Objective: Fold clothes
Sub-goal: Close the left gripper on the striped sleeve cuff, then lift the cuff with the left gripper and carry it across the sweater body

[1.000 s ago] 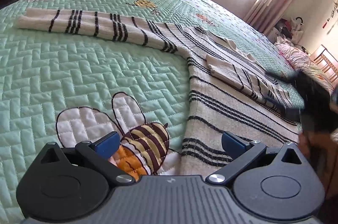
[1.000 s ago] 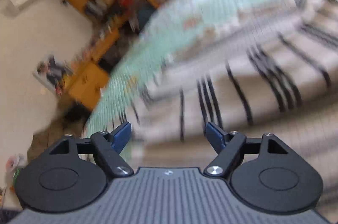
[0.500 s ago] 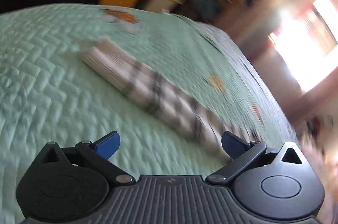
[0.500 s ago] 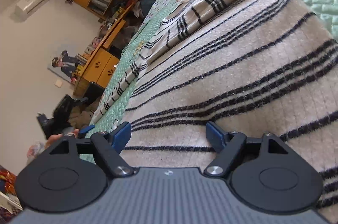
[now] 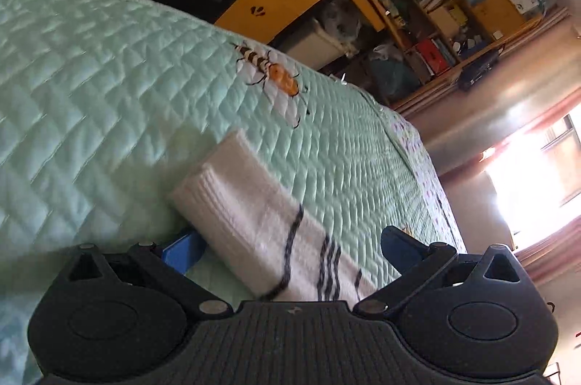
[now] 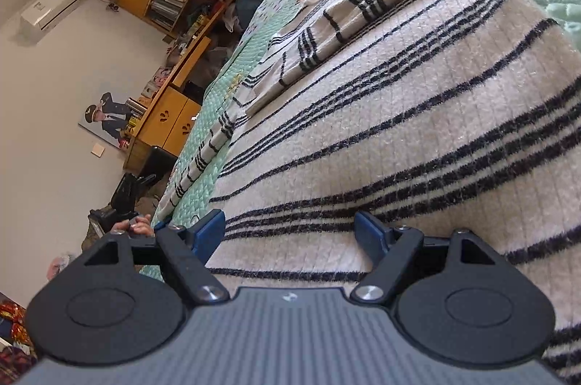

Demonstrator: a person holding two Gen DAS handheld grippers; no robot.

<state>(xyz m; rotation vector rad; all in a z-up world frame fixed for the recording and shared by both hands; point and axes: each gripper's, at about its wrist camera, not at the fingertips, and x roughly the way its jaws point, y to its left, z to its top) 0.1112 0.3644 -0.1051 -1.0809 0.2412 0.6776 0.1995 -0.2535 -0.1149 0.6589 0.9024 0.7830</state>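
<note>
Striped sweater (image 6: 417, 116) sleeve cuff (image 5: 232, 199) amid bare quilt (image 5: 90, 87)

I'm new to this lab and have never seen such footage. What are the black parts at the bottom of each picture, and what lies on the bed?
No robot here: a person carries a hand-held gripper in each hand, each with a camera looking along its blue-tipped jaws. The left gripper is aimed at the sleeve cuff of a white sweater with black stripes; the cuff lies between its open jaws, ungripped. The right gripper hovers low over the sweater's body, jaws open, holding nothing. The sweater is spread on a green quilted bedspread.
</note>
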